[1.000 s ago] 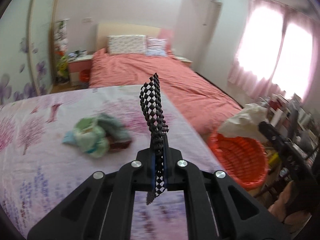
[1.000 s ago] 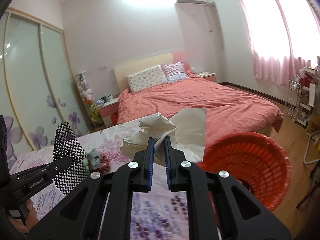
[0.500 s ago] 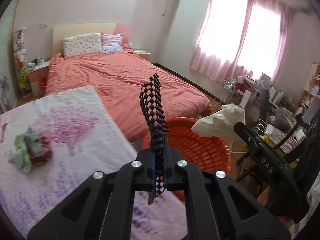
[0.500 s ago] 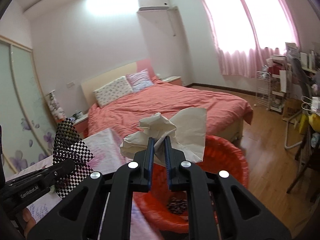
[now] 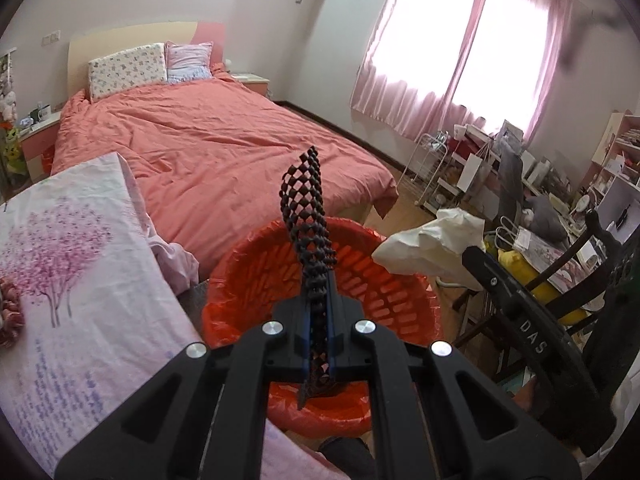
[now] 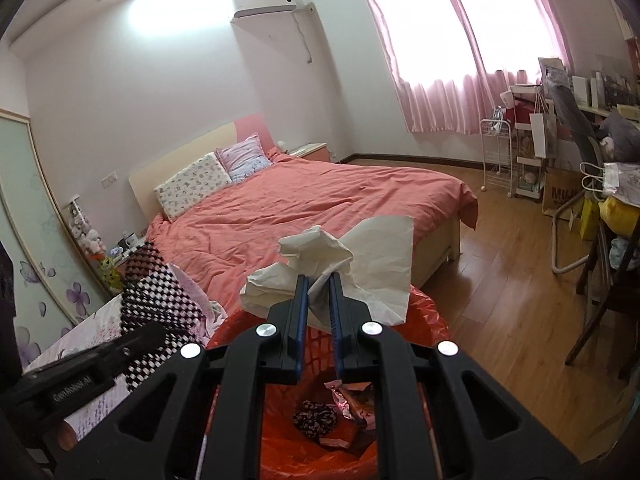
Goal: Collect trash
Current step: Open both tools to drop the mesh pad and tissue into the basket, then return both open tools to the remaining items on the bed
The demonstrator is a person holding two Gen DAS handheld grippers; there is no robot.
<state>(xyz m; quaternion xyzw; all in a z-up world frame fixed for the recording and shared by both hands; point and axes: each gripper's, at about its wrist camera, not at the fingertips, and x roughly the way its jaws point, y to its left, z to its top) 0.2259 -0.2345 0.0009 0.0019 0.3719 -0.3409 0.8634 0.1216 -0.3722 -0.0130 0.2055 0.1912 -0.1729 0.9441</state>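
Observation:
My left gripper [image 5: 318, 280] is shut on a black-and-white checkered wrapper [image 5: 306, 208] that stands up over the orange trash basket [image 5: 256, 272]. My right gripper [image 6: 318, 280] is shut on a crumpled white tissue [image 6: 372, 256] and holds it over the same basket [image 6: 432, 320]. The tissue [image 5: 432, 240] also shows at the right of the left wrist view, the wrapper [image 6: 156, 292] at the left of the right wrist view. Several pieces of trash [image 6: 316, 418] lie in the basket's bottom.
A table with a floral pink cloth [image 5: 80, 280] is left of the basket; a bit of trash [image 5: 8, 312] lies at its left edge. A bed with a salmon cover [image 5: 208, 152] is behind. A dark chair [image 5: 592, 288] and cluttered shelves stand at the right.
Both grippers have swung right, away from the table, and now hang over the orange basket. Each keeps its grip on its piece of trash.

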